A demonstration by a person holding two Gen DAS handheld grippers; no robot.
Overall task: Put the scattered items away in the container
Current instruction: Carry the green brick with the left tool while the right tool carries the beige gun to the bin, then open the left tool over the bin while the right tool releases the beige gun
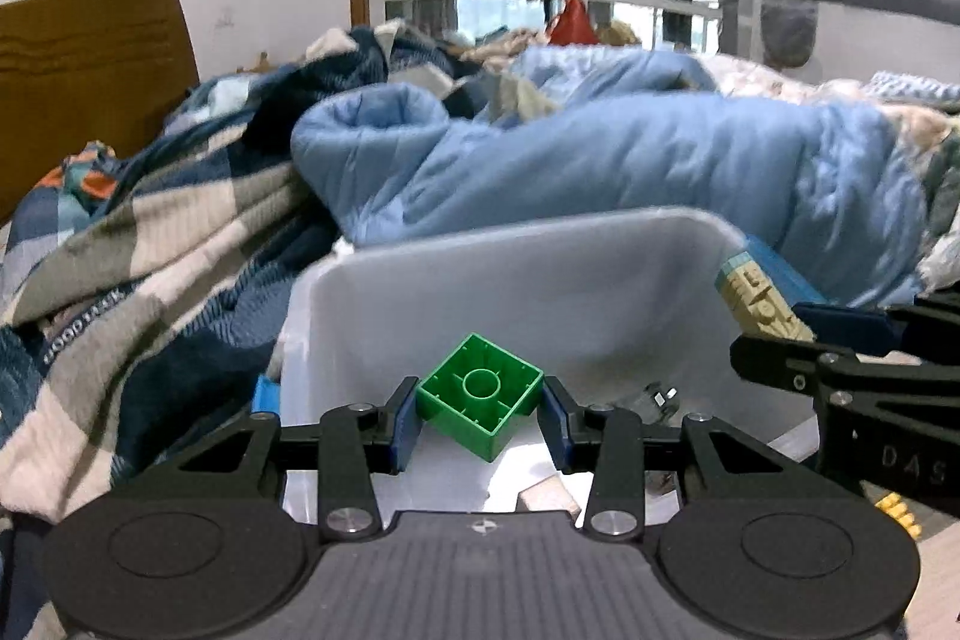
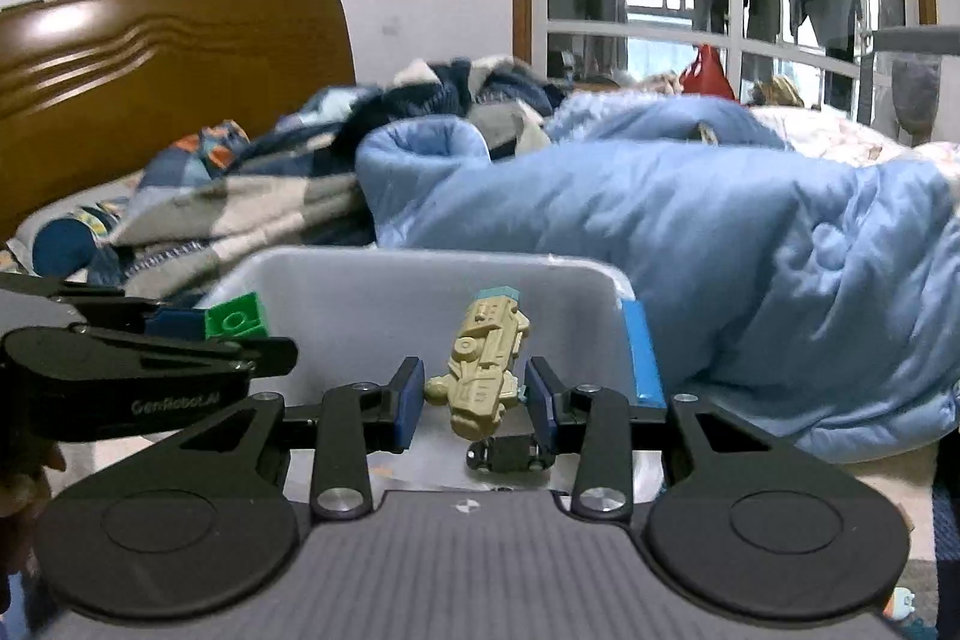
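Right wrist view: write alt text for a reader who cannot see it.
The right gripper clamps a tan plastic toy vehicle above a white plastic bin. At left, the left gripper holds a green plastic building block; a rumpled light-blue quilt lies behind.

A: Support? Bed [image 2: 888,142] with wooden headboard [image 2: 150,58].
B: Piled with bedding: light blue quilt [image 2: 690,220], checked blanket [image 1: 150,244] on the headboard side.
A: White container [image 1: 540,274]?
B: Just in front of the quilt, against it. Underside hidden, so can't tell whether on bed or floor.
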